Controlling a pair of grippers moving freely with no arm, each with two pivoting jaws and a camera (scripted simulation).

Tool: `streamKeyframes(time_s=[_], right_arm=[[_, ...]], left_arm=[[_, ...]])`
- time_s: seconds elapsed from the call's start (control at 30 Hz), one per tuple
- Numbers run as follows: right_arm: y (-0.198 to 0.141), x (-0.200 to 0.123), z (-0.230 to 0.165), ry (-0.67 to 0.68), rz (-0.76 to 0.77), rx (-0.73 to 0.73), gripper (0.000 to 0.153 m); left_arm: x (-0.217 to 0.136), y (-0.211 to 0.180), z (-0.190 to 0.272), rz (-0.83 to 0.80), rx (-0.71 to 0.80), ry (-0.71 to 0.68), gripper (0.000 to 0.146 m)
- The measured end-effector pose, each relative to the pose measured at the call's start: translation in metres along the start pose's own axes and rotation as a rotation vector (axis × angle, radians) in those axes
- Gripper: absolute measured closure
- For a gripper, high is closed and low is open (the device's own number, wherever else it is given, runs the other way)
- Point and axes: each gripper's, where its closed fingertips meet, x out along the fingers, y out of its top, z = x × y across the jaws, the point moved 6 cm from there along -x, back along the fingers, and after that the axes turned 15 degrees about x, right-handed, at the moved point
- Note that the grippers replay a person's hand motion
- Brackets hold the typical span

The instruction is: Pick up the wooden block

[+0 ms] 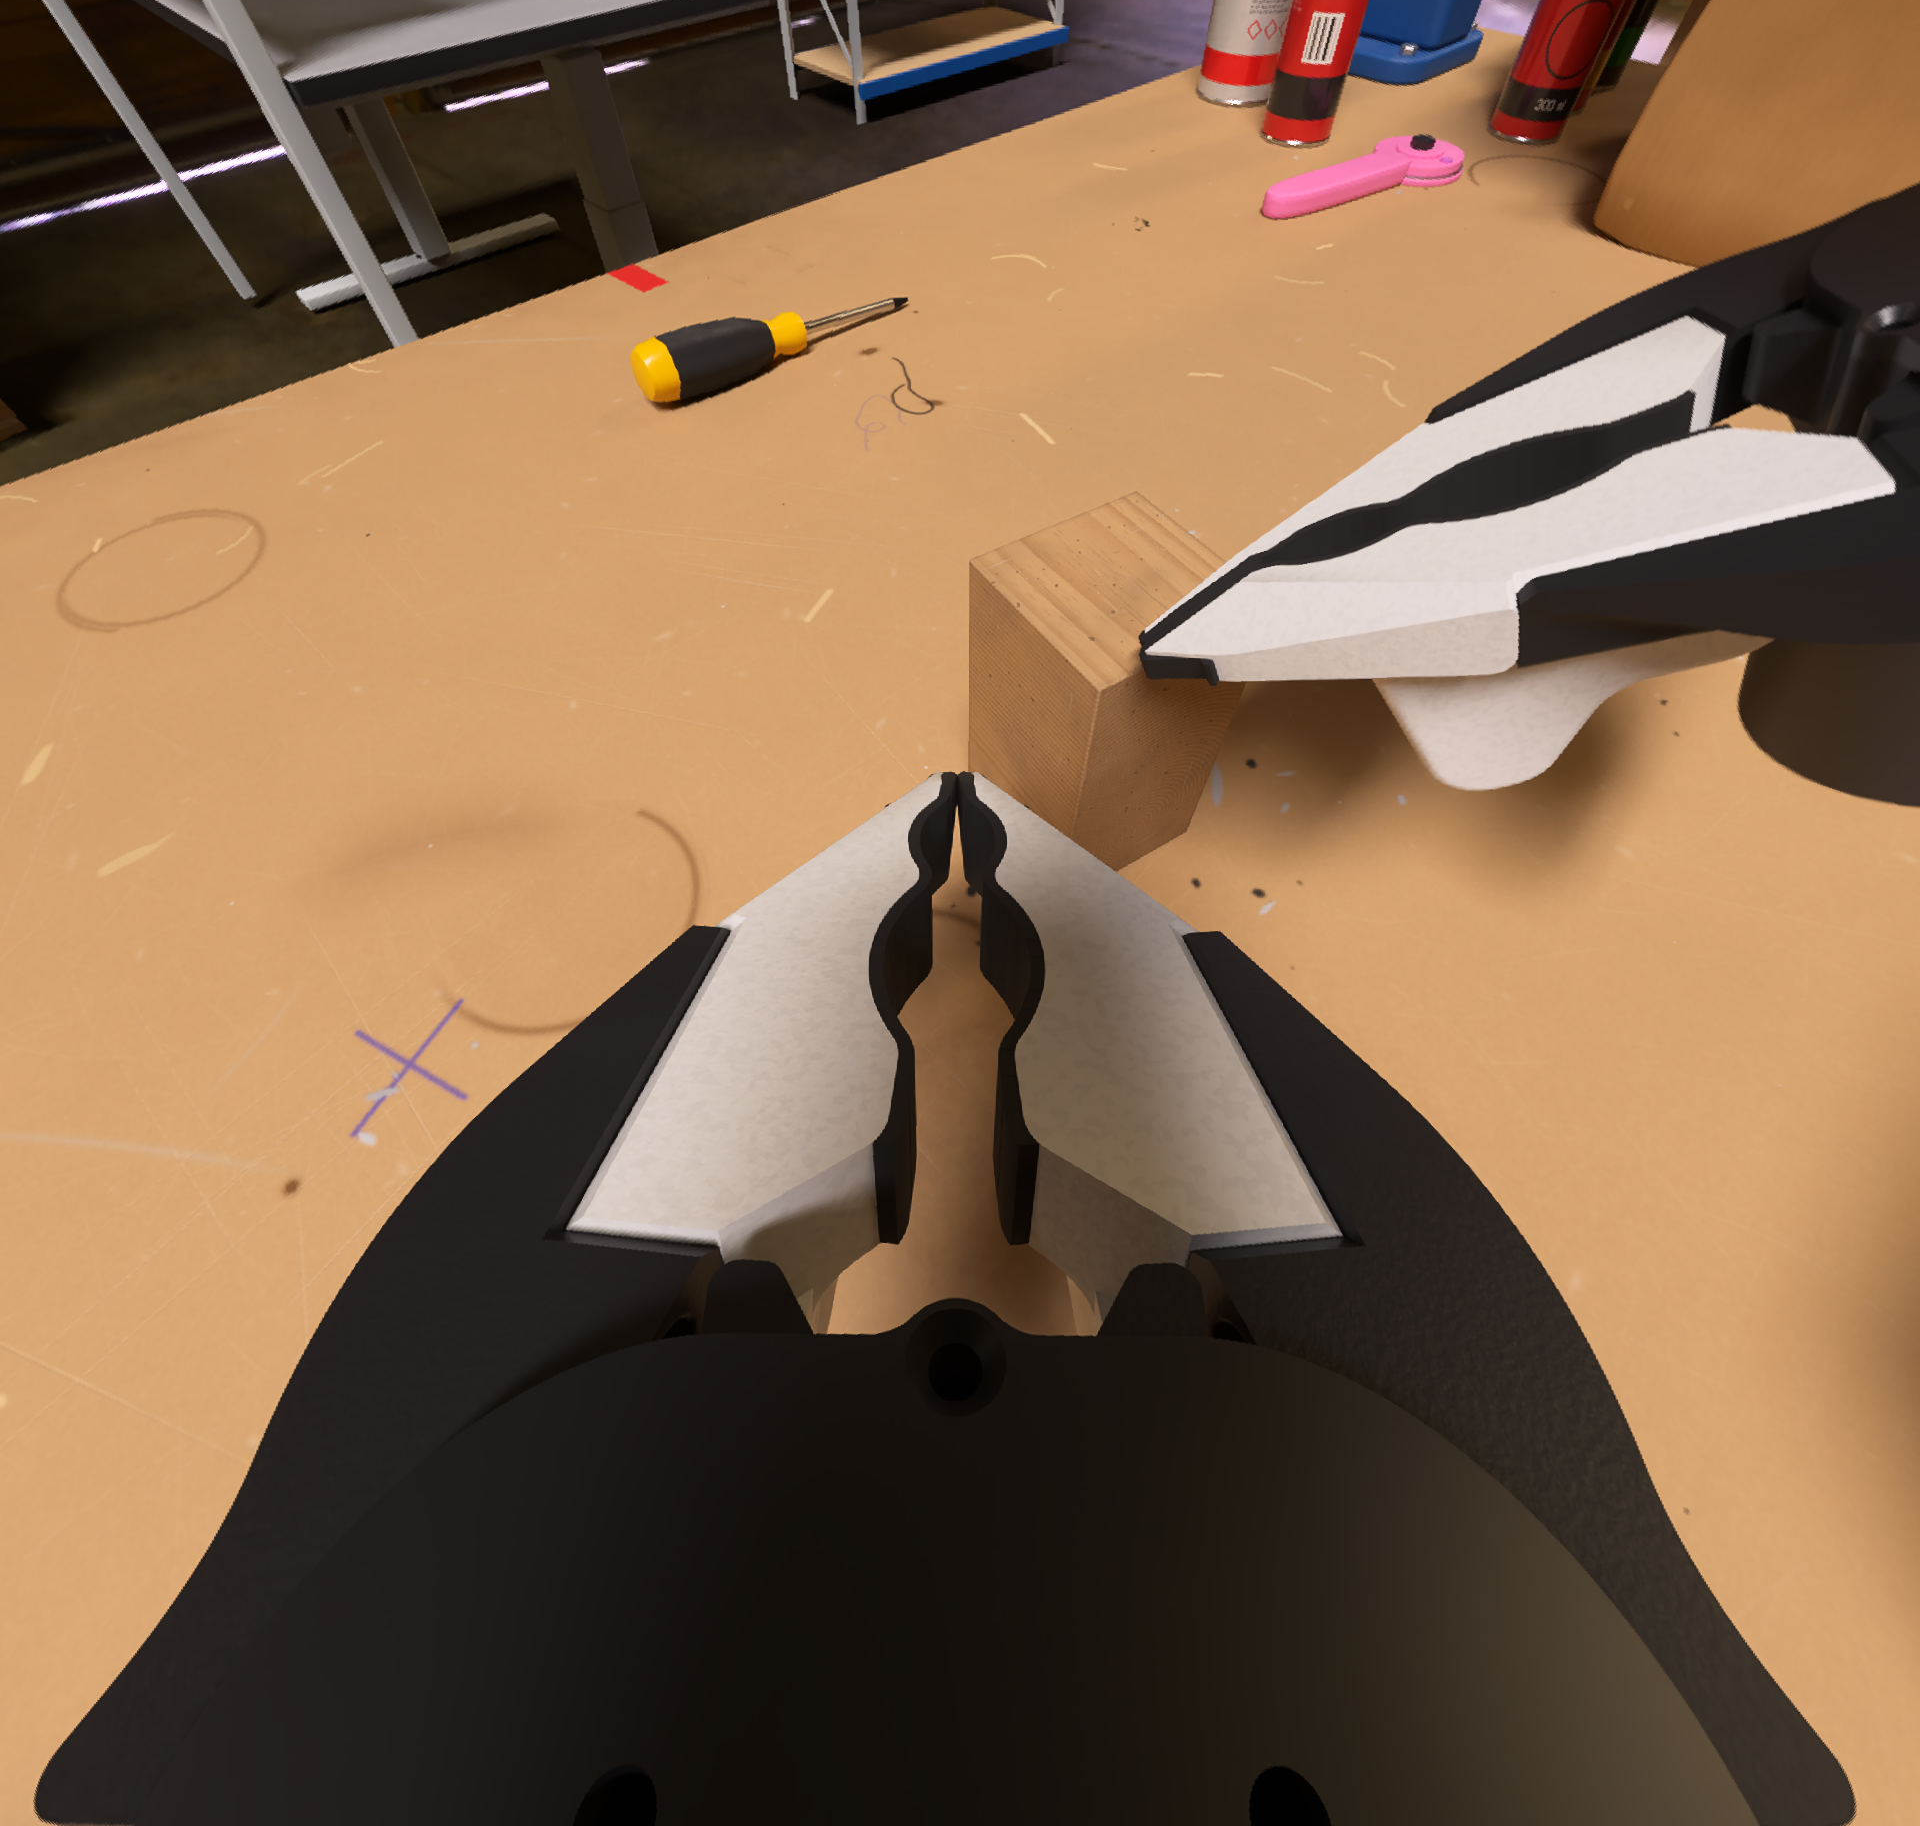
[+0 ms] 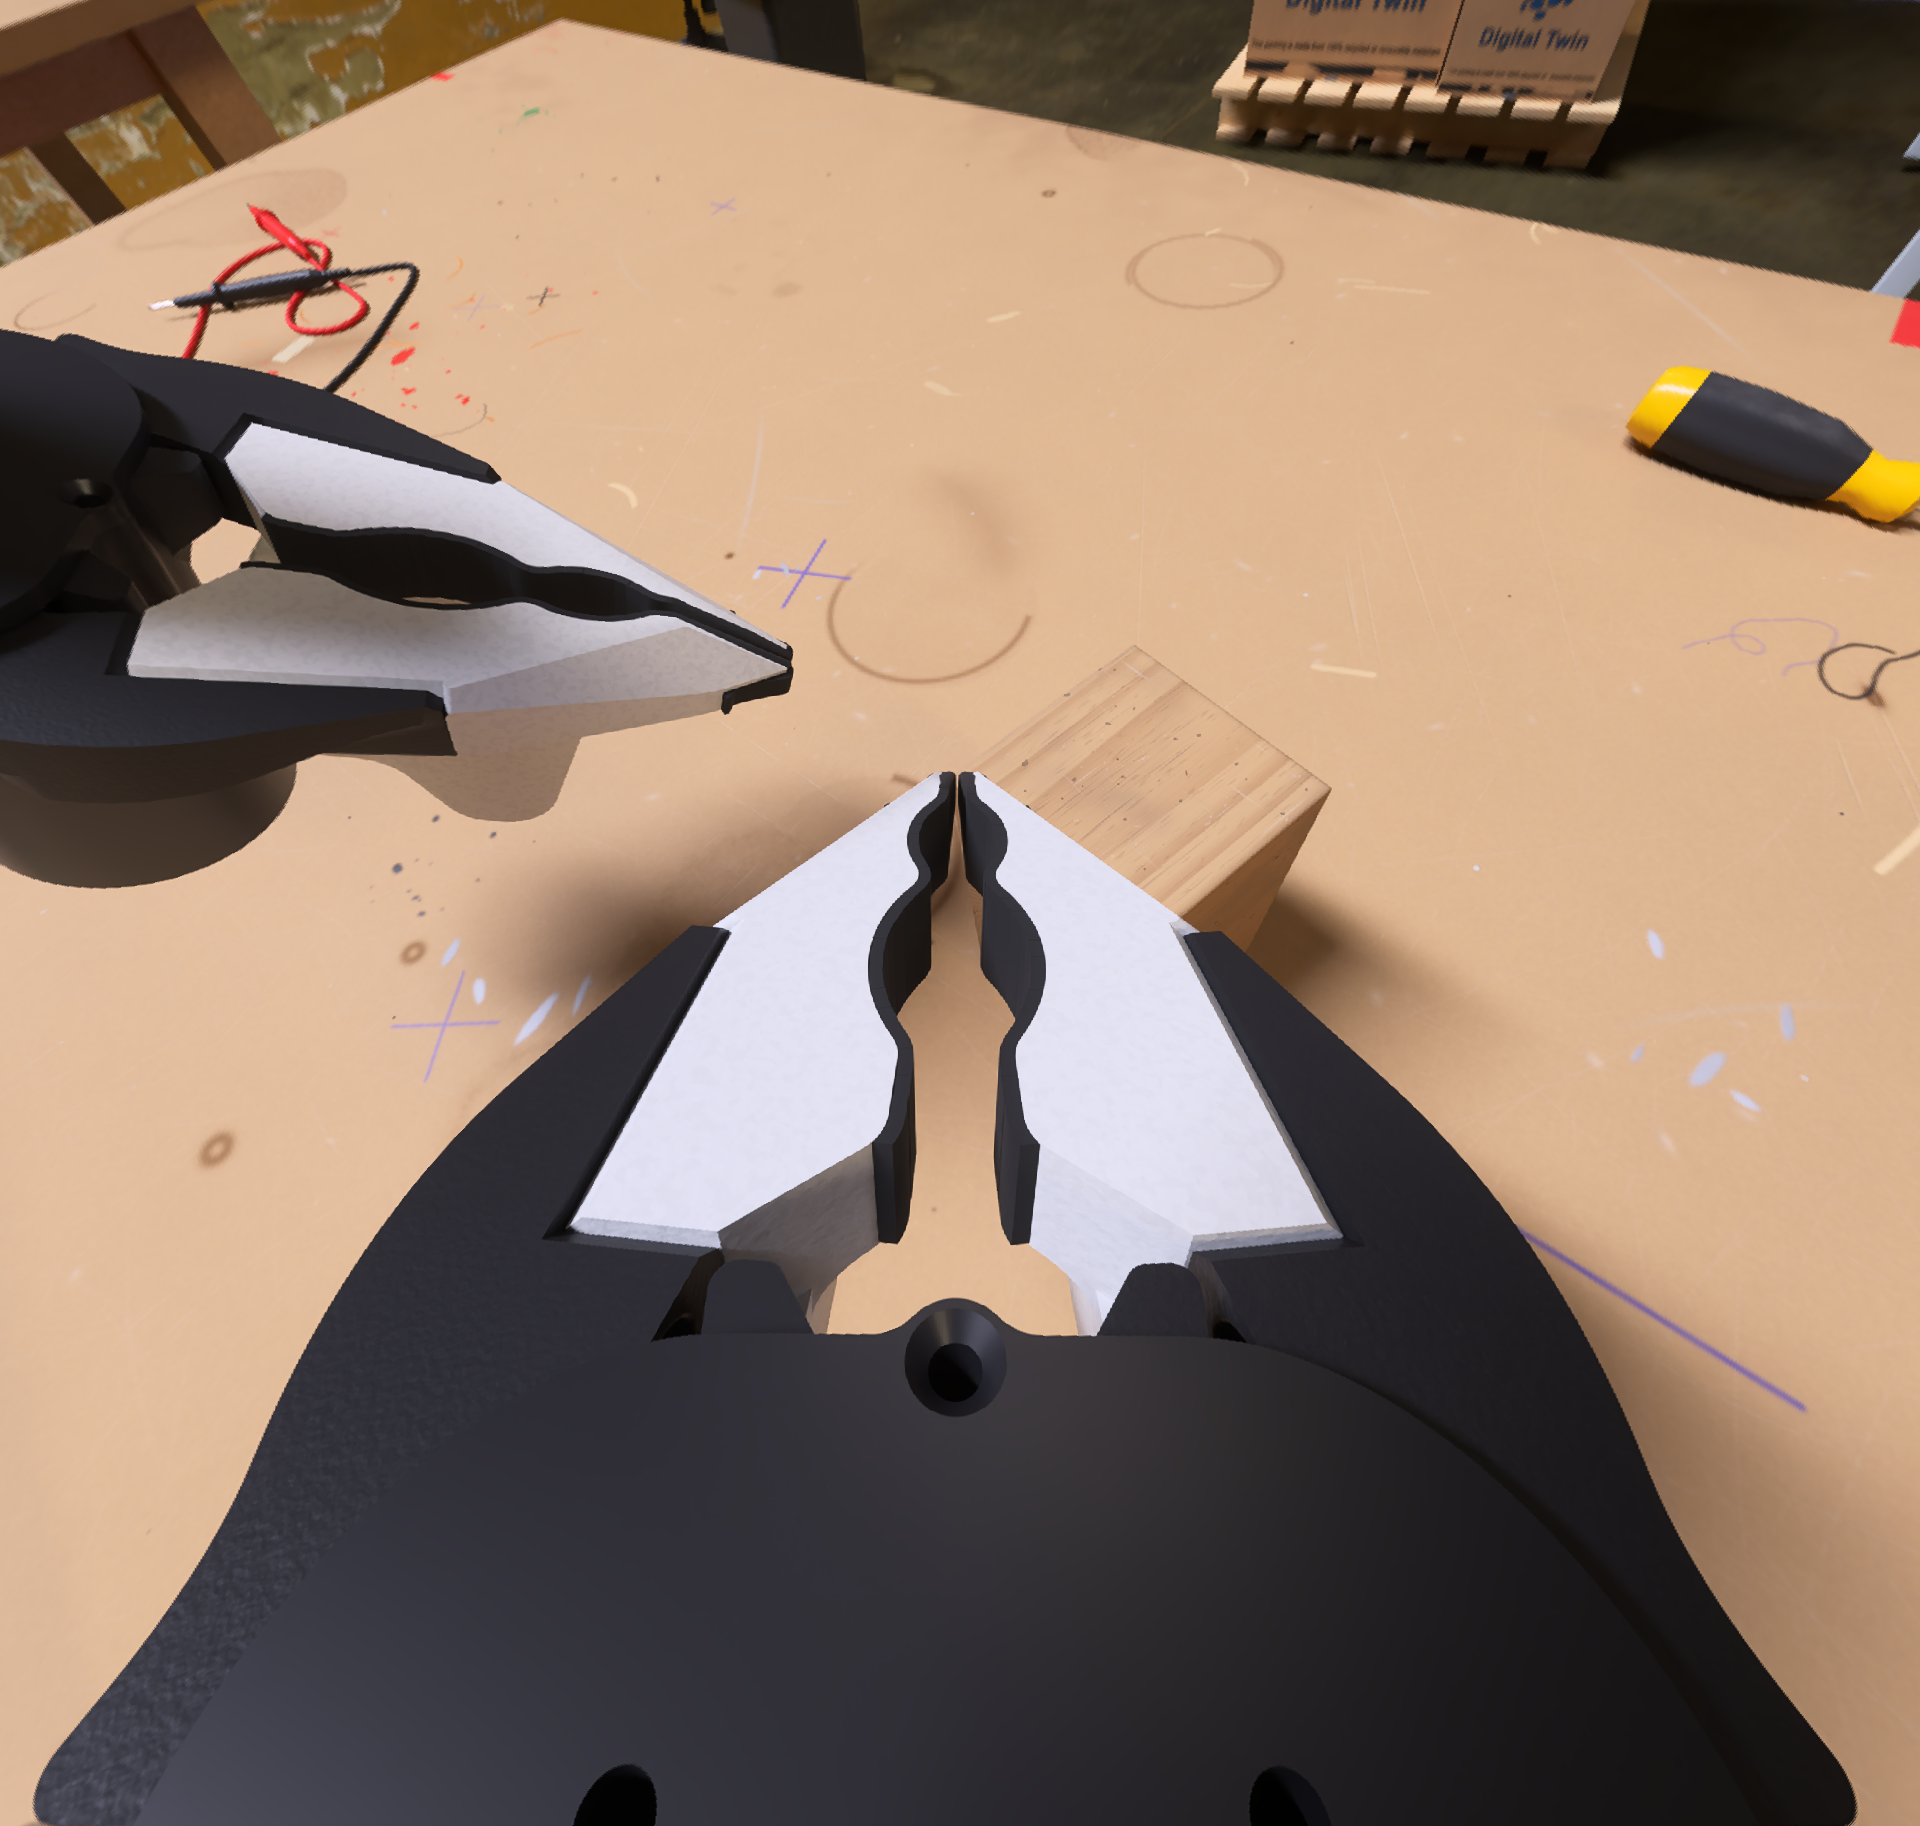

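done: nothing yet | pale square wooden block (image 1: 1081, 675) sits on tan tabletop (image 1: 416, 737), just past both tips | left hand-held gripper (image 1: 956, 784) pinched together, empty | right hand-held gripper (image 2: 956, 784) same | left: open, grab, lift

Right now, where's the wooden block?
The wooden block stands on the workbench between both shut grippers: just right of the left gripper tips, with the right gripper tips at its right side.

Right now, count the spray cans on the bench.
3 in view, standing at the far right of the bench: a white and red can, a red can beside it, another red can further right. More may be hidden.
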Motion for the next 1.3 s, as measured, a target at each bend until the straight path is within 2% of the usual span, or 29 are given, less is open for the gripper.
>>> streamKeyframes(time_s=[0.27, 0.37, 0.43, 0.5, 0.57, 0.67, 0.7, 0.77, 0.87, 0.97, 1.07, 1.17, 1.3], right_arm=[[0.0, 0.002, 0.003, 0.025, -0.004, 0.051, 0.152], [0.008, -0.002, 0.003, 0.043, -0.078, 0.033, 0.152], [0.026, -0.011, 0.002, 0.116, -0.076, -0.035, 0.152], [0.046, -0.024, 0.005, 0.18, -0.054, -0.178, 0.15], [0.06, -0.033, 0.015, 0.181, -0.078, -0.325, 0.127], [0.065, -0.037, 0.02, 0.206, -0.269, -0.362, 0.09], [0.064, -0.035, 0.019, 0.229, -0.345, -0.384, 0.084], [0.058, -0.026, 0.021, 0.189, -0.468, -0.483, 0.08], [0.047, -0.005, 0.024, 0.059, -0.632, -0.646, 0.072], [0.039, 0.016, 0.024, 0.016, -0.74, -0.7, 0.065], [0.028, 0.033, 0.027, 0.011, -0.849, -0.709, 0.067], [0.028, 0.039, 0.03, -0.016, -0.907, -0.726, 0.09], [0.058, 0.019, 0.029, -0.102, -0.722, -0.875, 0.091]], left_arm=[[0.001, -0.001, 0.0, 0.027, -0.022, 0.01, 0.146], [0.001, -0.002, 0.0, 0.045, -0.018, 0.007, 0.146], [0.0, -0.002, 0.0, 0.059, -0.024, 0.002, 0.146], [0.0, -0.002, -0.001, 0.063, -0.037, -0.004, 0.146], [0.0, -0.002, -0.001, 0.061, -0.041, -0.011, 0.146], [-0.001, -0.002, -0.002, 0.072, -0.062, -0.027, 0.146], [-0.002, -0.002, -0.002, 0.075, -0.071, -0.023, 0.144], [-0.005, -0.002, -0.005, 0.077, -0.081, 0.001, 0.135], [-0.011, -0.004, -0.01, 0.083, -0.08, 0.016, 0.133], [-0.015, -0.008, -0.018, 0.076, -0.086, 0.023, 0.133], [-0.016, -0.013, -0.027, 0.069, -0.111, 0.026, 0.133], [-0.017, -0.017, -0.034, 0.062, -0.14, 0.025, 0.133], [-0.019, -0.021, -0.04, 0.061, -0.164, 0.024, 0.133]])
